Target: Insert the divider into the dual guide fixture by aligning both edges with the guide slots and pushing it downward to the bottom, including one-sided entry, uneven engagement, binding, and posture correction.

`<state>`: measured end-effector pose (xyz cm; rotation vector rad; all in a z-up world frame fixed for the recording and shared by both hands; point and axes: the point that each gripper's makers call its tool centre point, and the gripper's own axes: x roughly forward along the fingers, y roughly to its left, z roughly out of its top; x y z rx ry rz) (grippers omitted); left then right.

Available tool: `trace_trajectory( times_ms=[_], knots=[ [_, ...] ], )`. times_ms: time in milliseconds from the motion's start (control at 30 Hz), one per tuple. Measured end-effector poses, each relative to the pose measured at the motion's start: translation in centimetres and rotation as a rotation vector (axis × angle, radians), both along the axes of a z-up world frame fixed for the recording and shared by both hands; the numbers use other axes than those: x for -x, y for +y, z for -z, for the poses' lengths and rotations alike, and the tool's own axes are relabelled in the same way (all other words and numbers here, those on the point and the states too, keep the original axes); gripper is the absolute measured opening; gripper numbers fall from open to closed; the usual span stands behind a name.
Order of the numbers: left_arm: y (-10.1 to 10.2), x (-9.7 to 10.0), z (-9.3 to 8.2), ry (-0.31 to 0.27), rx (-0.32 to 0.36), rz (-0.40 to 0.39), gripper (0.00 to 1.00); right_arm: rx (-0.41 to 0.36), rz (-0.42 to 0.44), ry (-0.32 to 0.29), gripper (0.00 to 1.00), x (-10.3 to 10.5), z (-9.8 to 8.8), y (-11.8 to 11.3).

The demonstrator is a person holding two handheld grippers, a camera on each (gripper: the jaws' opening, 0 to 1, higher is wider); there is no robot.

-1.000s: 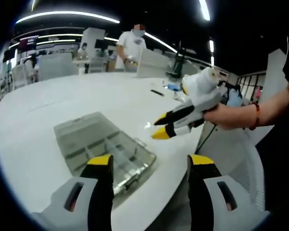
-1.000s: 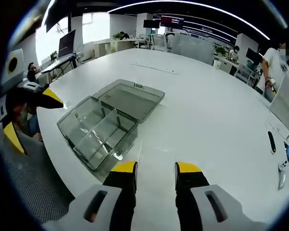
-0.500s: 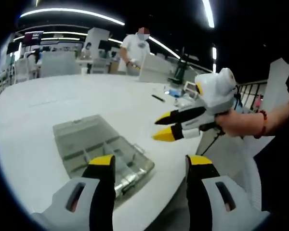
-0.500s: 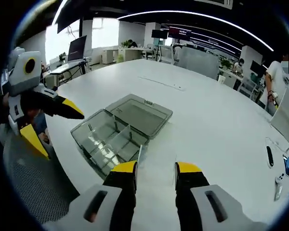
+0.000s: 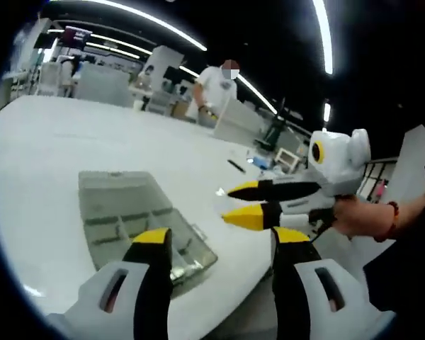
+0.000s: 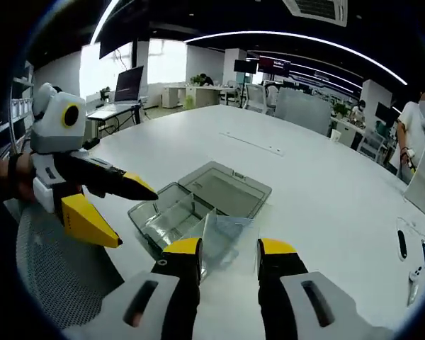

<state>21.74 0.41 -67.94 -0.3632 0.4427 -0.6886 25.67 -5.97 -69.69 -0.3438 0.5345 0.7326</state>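
Table (image 6: pixel 326 177): large, white, curved edge; everything sits near its rim.
Box (image 6: pixel 202 202): clear plastic, lid thrown open flat toward 1 o'clock in the right gripper view; tray half with its slots lies at 10 o'clock of the right jaws. In the left gripper view the box (image 5: pixel 131 219) lies at 11 o'clock, partly behind the left jaw.
Divider (image 6: pixel 227 237): thin clear sheet, upright between the right jaw tips, above the near edge of the box, not yet in any slot.
Right gripper (image 6: pixel 229 249): jaws narrowed, seemingly pinching the divider's lower edge; grip not fully certain through clear plastic.
Left gripper (image 5: pixel 219 241): jaws apart, holding nothing, raised off the table.
Step advice: judged approach stage. Level the divider, square it to both slots, start both edges together, press evenly; left gripper could steady the box.
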Motion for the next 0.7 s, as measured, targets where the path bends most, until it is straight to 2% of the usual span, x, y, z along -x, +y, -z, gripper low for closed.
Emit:
trace_trajectory(
  times_ms=[33,67,100,133,167,200,233,267,300,333,400,467,567,700],
  knots=[
    [0.2,-0.1,0.0,0.004,-0.001,-0.01,0.53,0.08,0.005,0.015,0.0,0.1,0.2,-1.4],
    [0.3,-0.1,0.0,0.004,-0.002,-0.017,0.53,0.013,-0.022,0.065,0.0,0.8,1.0,0.0],
    [0.4,-0.1,0.0,0.002,0.001,-0.021,0.53,-0.007,-0.045,0.017,0.0,0.4,0.5,0.7],
    [0.3,-0.7,-0.1,-0.022,0.02,-0.032,0.51,0.045,-0.065,-0.031,0.0,0.1,0.7,0.6],
    [0.7,-0.9,0.7,0.001,0.0,-0.029,0.49,0.081,-0.074,-0.036,0.0,0.4,1.2,0.6],
    [2.3,-0.8,2.1,0.127,-0.033,-0.096,0.48,0.117,-0.068,0.015,0.0,1.0,2.4,0.2],
    [2.5,-1.1,1.0,0.07,-0.007,-0.103,0.51,0.084,-0.047,0.066,0.0,1.6,2.8,0.4],
    [2.6,-1.5,-0.6,-0.023,0.031,-0.11,0.54,0.06,-0.062,0.059,0.0,1.6,2.8,0.9],
    [3.2,-1.8,-1.0,-0.016,0.076,-0.144,0.54,0.041,-0.06,0.043,0.0,1.6,2.6,1.0],
    [3.6,-1.9,-0.8,0.003,0.081,-0.159,0.52,0.04,-0.058,0.05,0.0,1.6,2.9,1.0],
    [4.3,-1.7,-0.2,0.019,0.062,-0.169,0.52,0.083,-0.07,0.104,0.0,2.7,4.0,0.8],
    [4.7,-1.3,0.0,0.003,0.036,-0.159,0.52,0.072,-0.085,0.074,0.0,3.0,3.8,1.0],
    [5.0,-0.7,0.8,0.03,0.017,-0.153,0.52,0.068,-0.073,0.11,0.0,3.5,4.4,0.7],
    [4.9,-0.4,0.9,0.034,0.01,-0.149,0.52,0.064,-0.073,0.108,0.0,3.7,4.2,0.7]
  ],
)
